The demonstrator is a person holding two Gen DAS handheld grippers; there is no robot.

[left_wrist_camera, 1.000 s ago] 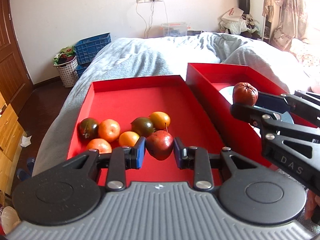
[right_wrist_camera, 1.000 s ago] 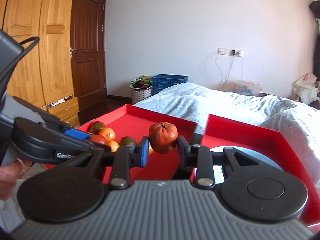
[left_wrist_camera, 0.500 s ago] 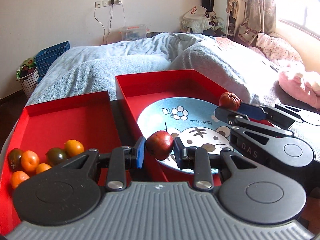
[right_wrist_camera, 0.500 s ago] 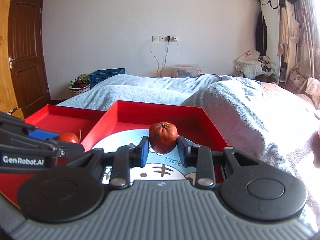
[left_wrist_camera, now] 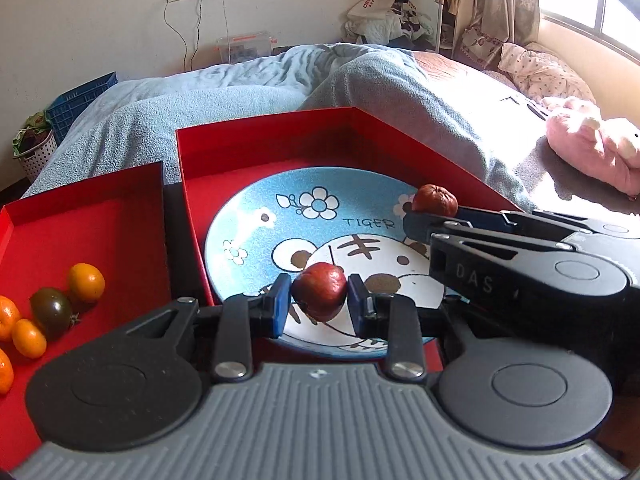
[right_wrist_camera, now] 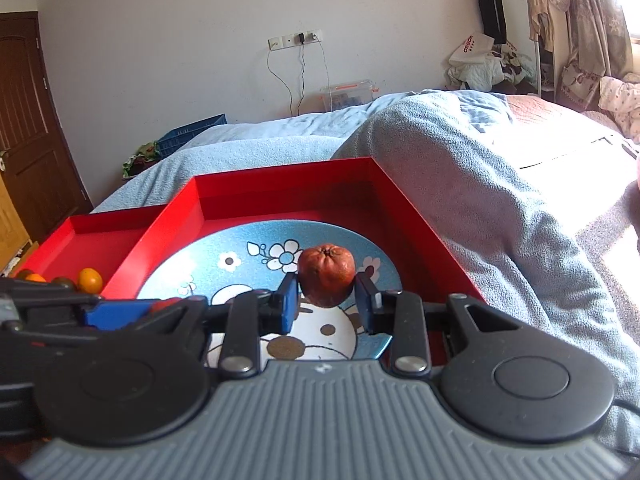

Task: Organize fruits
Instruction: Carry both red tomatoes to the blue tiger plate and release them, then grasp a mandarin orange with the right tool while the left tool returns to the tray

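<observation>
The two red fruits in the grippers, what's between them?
Only the blue plate face lies between the left fruit and right fruit; the left wrist view shows it.

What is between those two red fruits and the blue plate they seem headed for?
Nothing visible. The left tool holds a dark red fruit over the near part of the blue plate, and the right tool holds a wrinkled red fruit over it too. The plate's surface looks bare.
</observation>
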